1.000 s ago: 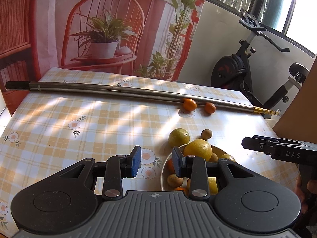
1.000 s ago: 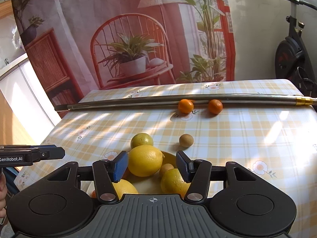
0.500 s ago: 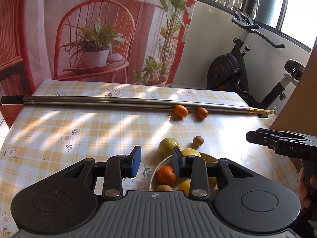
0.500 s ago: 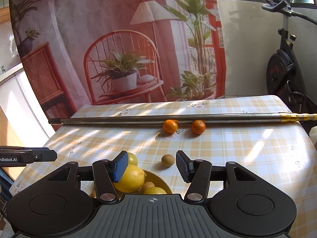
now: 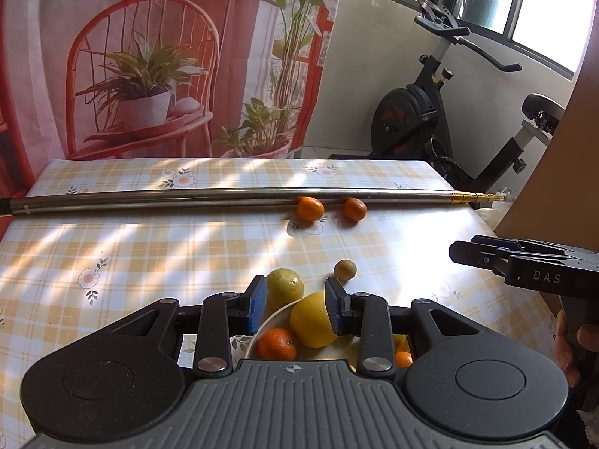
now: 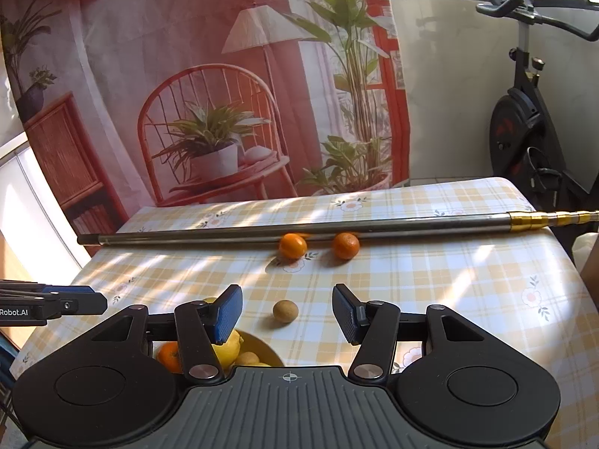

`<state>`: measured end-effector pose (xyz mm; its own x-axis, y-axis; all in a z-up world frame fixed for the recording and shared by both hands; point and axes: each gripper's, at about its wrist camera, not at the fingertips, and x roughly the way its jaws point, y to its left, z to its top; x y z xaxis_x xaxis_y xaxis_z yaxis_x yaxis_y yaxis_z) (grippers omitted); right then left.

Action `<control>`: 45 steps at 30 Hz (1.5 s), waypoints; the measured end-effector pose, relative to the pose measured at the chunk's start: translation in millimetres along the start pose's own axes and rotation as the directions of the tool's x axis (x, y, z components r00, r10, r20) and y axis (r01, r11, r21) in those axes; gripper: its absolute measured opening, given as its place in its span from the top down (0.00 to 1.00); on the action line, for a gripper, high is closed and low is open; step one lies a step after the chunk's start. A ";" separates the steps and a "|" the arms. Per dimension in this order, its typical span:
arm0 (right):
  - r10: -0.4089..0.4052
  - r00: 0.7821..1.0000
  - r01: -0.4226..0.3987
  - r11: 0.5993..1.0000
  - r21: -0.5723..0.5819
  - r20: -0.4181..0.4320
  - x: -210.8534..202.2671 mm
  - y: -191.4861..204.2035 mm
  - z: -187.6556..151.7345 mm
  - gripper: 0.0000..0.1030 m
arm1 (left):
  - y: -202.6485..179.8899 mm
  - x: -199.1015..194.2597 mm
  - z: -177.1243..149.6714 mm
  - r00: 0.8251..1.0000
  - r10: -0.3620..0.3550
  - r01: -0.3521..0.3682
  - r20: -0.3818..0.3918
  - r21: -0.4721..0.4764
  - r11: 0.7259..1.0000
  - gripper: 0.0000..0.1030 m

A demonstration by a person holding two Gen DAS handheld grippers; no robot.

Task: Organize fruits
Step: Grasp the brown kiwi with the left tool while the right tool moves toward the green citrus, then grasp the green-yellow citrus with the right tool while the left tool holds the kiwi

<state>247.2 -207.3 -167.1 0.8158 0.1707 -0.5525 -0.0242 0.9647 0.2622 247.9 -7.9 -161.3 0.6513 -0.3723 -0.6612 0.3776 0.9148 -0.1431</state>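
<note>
- Hovering over the near edge of the worktop (image 5: 149,247), left gripper (image 5: 295,308) has its blue pads apart w/ nothing between them – released, empty.
- Right gripper (image 6: 286,314) likewise: pads spread wider, nothing gripped; seen past the gap, a small brown fruit (image 6: 285,311) lies on the cloth beyond, not touched.
- Bowl (image 5: 271,321) sits at the near edge, below both grippers. Inside: a big yellow citrus (image 5: 310,320), an orange (image 5: 276,344), plus a few more pieces partly hidden by the gripper bodies.
- Greenish-yellow citrus (image 5: 286,286) on the cloth, just beside the bowl's far rim; can't tell if touching.
- Brown fruit in left view (image 5: 344,269) near the bowl, a bit to the right of the green one, apart from both.
- Two small tangerines (image 6: 293,246) (image 6: 346,246) farther back, side by side w/ a gap, right up against a long metal pole (image 6: 374,226) that lies across the worktop; brass-coloured tip at the right end sticks past the edge.
- Worktop covered w/ yellow check cloth, flower print, sun patches.
- Person's hand (image 5: 567,348) on the right gripper's handle, at right edge of left view.
- Behind: printed backdrop (image 6: 209,112) w/ chair & plants; exercise bike (image 5: 430,112) to the right.
</note>
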 end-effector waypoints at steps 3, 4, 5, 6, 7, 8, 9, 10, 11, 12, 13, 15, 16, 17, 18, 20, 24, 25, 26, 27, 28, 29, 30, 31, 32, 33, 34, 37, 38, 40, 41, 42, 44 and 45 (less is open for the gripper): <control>0.001 1.000 -0.001 1.000 0.006 -0.004 2.7 -2.9 0.3 0.51 | -7.1 8.5 7.2 1.000 -0.018 0.018 -0.003 0.026 1.000 0.65; 0.003 1.000 -0.003 1.000 0.006 -0.006 4.0 -4.3 0.4 0.51 | -9.8 13.2 10.4 1.000 -0.029 0.029 -0.004 0.032 0.999 0.65; 0.003 1.000 -0.003 1.000 0.004 -0.008 5.5 -5.2 0.6 0.51 | -12.1 18.2 13.2 0.999 -0.038 0.038 -0.010 0.034 0.999 0.65; 0.000 1.000 0.000 1.000 0.002 -0.010 6.5 -6.0 0.5 0.51 | -14.0 23.7 15.7 0.999 -0.045 0.046 -0.019 0.037 0.998 0.65; -0.003 1.000 0.003 1.000 0.004 -0.011 7.4 -8.1 0.6 0.51 | -16.0 29.4 18.1 0.999 -0.047 0.048 -0.029 0.041 0.998 0.65; -0.004 1.000 0.004 1.000 0.010 -0.011 8.2 -9.7 0.9 0.51 | -18.2 35.3 20.6 0.998 -0.044 0.045 -0.038 0.047 0.998 0.65; -0.002 1.000 0.002 1.000 0.017 -0.010 8.9 -12.0 1.1 0.51 | -21.4 41.8 22.9 0.998 -0.043 0.045 -0.049 0.057 0.997 0.65; 0.000 1.000 0.000 1.000 0.023 -0.008 9.5 -14.5 1.4 0.51 | -23.4 47.6 24.7 0.997 -0.046 0.049 -0.056 0.064 0.997 0.65; 0.001 1.000 -0.001 1.000 0.026 -0.006 10.1 -16.4 1.8 0.51 | -24.6 53.4 27.0 0.997 -0.053 0.057 -0.060 0.067 0.996 0.65; -0.001 1.000 0.001 1.000 0.028 -0.004 11.3 -18.4 2.2 0.51 | -24.9 59.5 29.2 0.996 -0.065 0.069 -0.068 0.066 0.995 0.65; -0.004 1.000 0.004 1.000 0.029 -0.004 12.0 -20.1 2.6 0.51 | -24.6 65.2 31.0 0.994 -0.073 0.078 -0.077 0.060 0.995 0.65; -0.012 1.000 0.012 0.999 0.035 -0.004 14.4 -25.6 2.8 0.51 | -23.3 83.8 34.1 0.986 -0.110 0.116 -0.128 0.036 0.993 0.66; -0.018 1.000 0.018 0.999 0.041 -0.005 16.4 -29.7 2.7 0.51 | -22.5 91.8 34.5 0.981 -0.124 0.129 -0.150 0.023 0.991 0.66; -0.022 1.000 0.022 0.999 0.048 -0.007 18.2 -33.2 2.5 0.51 | -22.4 100.7 34.1 0.976 -0.134 0.139 -0.172 0.017 0.990 0.66; -0.026 1.000 0.027 0.998 0.054 -0.010 20.0 -36.3 2.1 0.51 | -22.9 108.4 33.6 0.973 -0.134 0.141 -0.188 0.022 0.990 0.66; -0.039 0.999 0.039 0.997 0.065 -0.013 22.7 -41.9 0.7 0.51 | -25.9 123.5 33.3 0.970 -0.113 0.127 -0.216 0.052 0.991 0.66; -0.034 0.999 0.034 0.992 0.124 -0.007 25.9 -55.6 -4.3 0.51 | -31.7 149.3 35.3 0.962 -0.090 0.114 -0.258 0.083 0.990 0.66; -0.031 0.999 0.032 0.990 0.137 -0.011 27.3 -58.7 -5.7 0.51 | -32.8 153.7 35.5 0.961 -0.092 0.117 -0.261 0.083 0.990 0.66; -0.029 0.999 0.031 0.989 0.145 -0.017 29.4 -61.3 -7.0 0.52 | -34.2 160.4 36.6 0.959 -0.092 0.118 -0.267 0.081 0.990 0.66; -0.029 0.999 0.032 0.988 0.148 -0.023 31.3 -63.8 -8.1 0.52 | -34.8 164.8 35.9 0.958 -0.090 0.115 -0.274 0.077 0.990 0.66; -0.033 0.999 0.037 0.988 0.149 -0.028 33.1 -65.9 -9.0 0.52 | -35.4 169.3 35.3 0.955 -0.088 0.113 -0.283 0.072 0.991 0.66; -0.037 0.999 0.042 0.987 0.153 -0.033 35.1 -68.2 -10.0 0.52 | -36.9 172.3 34.2 0.953 -0.088 0.113 -0.291 0.070 0.991 0.66; -0.038 0.999 0.044 0.986 0.160 -0.037 36.3 -70.8 -10.9 0.52 | -38.3 175.2 33.2 0.951 -0.089 0.115 -0.296 0.073 0.991 0.66; -0.038 0.998 0.044 0.985 0.168 -0.040 37.4 -73.0 -11.7 0.52 | -40.2 177.3 32.2 0.949 -0.089 0.118 -0.301 0.080 0.990 0.66; -0.036 0.999 0.042 0.984 0.176 -0.041 38.4 -74.8 -12.6 0.52 | -42.4 179.8 31.7 0.948 -0.086 0.119 -0.305 0.090 0.989 0.66; -0.035 0.999 0.042 0.983 0.180 -0.041 39.1 -75.9 -13.4 0.52 | -44.0 181.4 30.7 0.947 -0.083 0.119 -0.309 0.099 0.988 0.66; -0.035 0.998 0.042 0.982 0.185 -0.043 40.0 -77.8 -15.0 0.52 | -45.7 183.2 29.6 0.946 -0.079 0.118 -0.314 0.107 0.987 0.65; -0.035 0.998 0.044 0.980 0.194 -0.051 42.8 -79.8 -18.0 0.53 | -48.3 189.0 26.3 0.944 -0.047 0.091 -0.327 0.119 0.989 0.66; -0.036 0.998 0.046 0.980 0.196 -0.054 42.9 -80.3 -19.2 0.53 | -48.0 191.2 25.5 0.942 -0.043 0.085 -0.332 0.115 0.990 0.66; -0.039 0.998 0.049 0.979 0.199 -0.054 42.6 -81.1 -20.4 0.53 | -46.2 195.1 24.6 0.941 -0.048 0.087 -0.336 0.101 0.991 0.66; -0.039 0.998 0.050 0.979 0.199 -0.055 42.1 -81.7 -21.0 0.53 | -46.6 195.3 24.1 0.941 -0.049 0.088 -0.335 0.103 0.991 0.69; -0.041 0.998 0.051 0.979 0.199 -0.056 41.9 -82.1 -21.3 0.53 | -48.5 194.8 23.4 0.943 -0.044 0.087 -0.329 0.118 0.989 0.71; -0.047 0.997 0.057 0.979 0.196 -0.058 40.4 -82.8 -21.6 0.53 | -52.6 188.6 22.3 0.951 -0.032 0.082 -0.308 0.151 0.985 0.71; -0.050 0.997 0.060 0.979 0.195 -0.057 39.4 -83.0 -21.8 0.53 | -54.2 183.0 21.3 0.957 -0.038 0.088 -0.286 0.163 0.983 0.71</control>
<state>268.7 -276.3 -227.9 0.7820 0.1333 -0.6089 0.1379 0.9157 0.3775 360.7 -129.0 -258.9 0.4208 -0.3463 -0.8385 0.5356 0.8408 -0.0784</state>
